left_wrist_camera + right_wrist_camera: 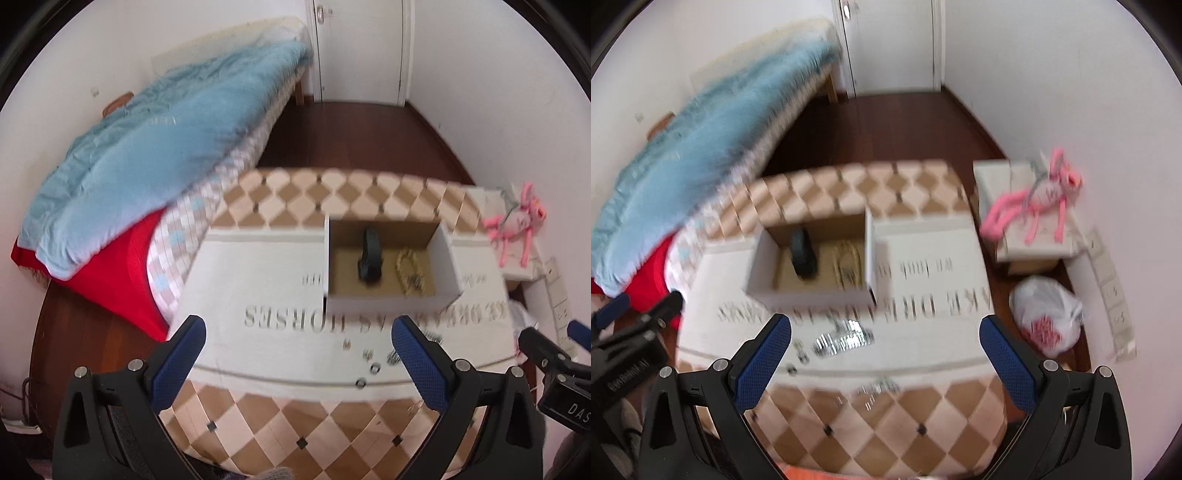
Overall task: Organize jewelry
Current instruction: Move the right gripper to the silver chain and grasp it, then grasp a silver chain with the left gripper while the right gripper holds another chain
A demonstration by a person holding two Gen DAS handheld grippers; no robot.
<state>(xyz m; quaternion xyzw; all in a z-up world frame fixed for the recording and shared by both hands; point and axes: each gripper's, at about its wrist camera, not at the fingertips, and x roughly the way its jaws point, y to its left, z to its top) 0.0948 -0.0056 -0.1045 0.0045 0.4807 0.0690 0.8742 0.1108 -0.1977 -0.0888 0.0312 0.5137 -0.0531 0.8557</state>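
An open white cardboard box [388, 301] [812, 293] stands on a white lettered cloth [258, 295] over a checkered ottoman. Inside lie a black band-like item [370, 260] [803, 254] and a beige beaded bracelet [408, 269] [846, 264]. Small silver rings [373, 363] and a silver chain piece [844, 341] lie loose on the cloth in front of the box. My left gripper [297, 341] is open and empty above the cloth's near edge. My right gripper [884, 341] is open and empty, above the silver pieces.
A bed with a blue quilt [147, 147] and red sheet is at the left. A pink plush toy [1038, 199] lies on a small white stand at the right. A white plastic bag [1049, 314] sits on the dark wood floor.
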